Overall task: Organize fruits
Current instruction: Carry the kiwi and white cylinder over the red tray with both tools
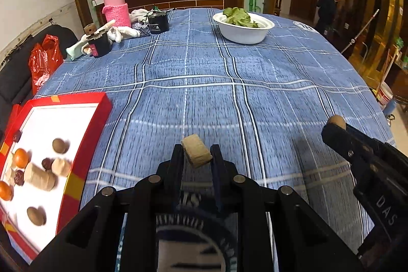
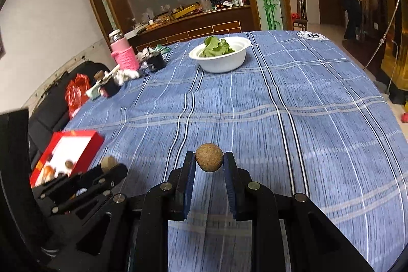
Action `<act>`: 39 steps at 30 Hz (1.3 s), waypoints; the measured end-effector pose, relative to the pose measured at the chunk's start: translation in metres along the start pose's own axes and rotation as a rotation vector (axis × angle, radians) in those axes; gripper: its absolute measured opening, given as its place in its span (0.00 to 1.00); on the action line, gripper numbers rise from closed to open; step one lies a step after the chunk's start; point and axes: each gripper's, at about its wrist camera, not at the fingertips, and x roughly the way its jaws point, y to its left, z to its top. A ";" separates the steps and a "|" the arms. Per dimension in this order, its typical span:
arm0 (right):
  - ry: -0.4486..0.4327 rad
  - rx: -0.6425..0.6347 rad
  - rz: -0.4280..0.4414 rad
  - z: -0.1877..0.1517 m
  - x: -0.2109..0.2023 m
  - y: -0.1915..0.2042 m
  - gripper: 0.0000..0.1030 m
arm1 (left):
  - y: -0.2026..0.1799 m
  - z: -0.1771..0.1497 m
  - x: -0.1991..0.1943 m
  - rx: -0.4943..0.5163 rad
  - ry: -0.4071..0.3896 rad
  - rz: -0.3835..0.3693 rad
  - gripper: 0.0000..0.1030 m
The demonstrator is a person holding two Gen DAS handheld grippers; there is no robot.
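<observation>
My left gripper [image 1: 196, 153] is shut on a tan ridged block-shaped piece [image 1: 196, 150], held above the blue cloth. My right gripper [image 2: 209, 159] is shut on a round brown fruit [image 2: 209, 157]; it also shows in the left wrist view [image 1: 336, 122] at the right. A red box [image 1: 84, 119] with a white inside lies at the left and holds small oranges [image 1: 21, 157], brown round fruits [image 1: 59, 145], dark red dates [image 1: 47, 163] and tan pieces [image 1: 40, 177]. The box also shows in the right wrist view [image 2: 86, 144]. A white bowl [image 1: 242, 33] with green leaves [image 1: 238, 16] stands at the far side.
A blue plaid cloth [image 1: 229, 98] covers the table. At the far left stand a pink bottle [image 1: 116, 5], black jars [image 1: 158, 22], white gloves [image 1: 122, 32] and small clutter. A red plastic bag [image 1: 43, 60] lies on a dark seat beyond the left table edge.
</observation>
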 end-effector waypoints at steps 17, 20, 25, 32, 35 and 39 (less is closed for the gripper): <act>0.015 -0.034 0.025 -0.047 -0.027 0.039 0.23 | 0.037 -0.027 -0.035 -0.037 -0.028 -0.019 0.18; 0.016 -0.050 0.036 -0.051 -0.029 0.047 0.22 | 0.043 -0.029 -0.038 -0.049 -0.029 -0.019 0.18; 0.016 -0.060 0.049 -0.055 -0.031 0.055 0.22 | 0.050 -0.034 -0.044 -0.062 -0.030 -0.019 0.18; 0.012 -0.077 0.066 -0.056 -0.032 0.065 0.22 | 0.062 -0.038 -0.051 -0.083 -0.036 -0.019 0.18; 0.012 -0.089 0.075 -0.055 -0.032 0.071 0.22 | 0.069 -0.038 -0.054 -0.098 -0.040 -0.018 0.18; 0.009 -0.109 0.091 -0.052 -0.032 0.080 0.22 | 0.081 -0.039 -0.058 -0.123 -0.044 -0.019 0.18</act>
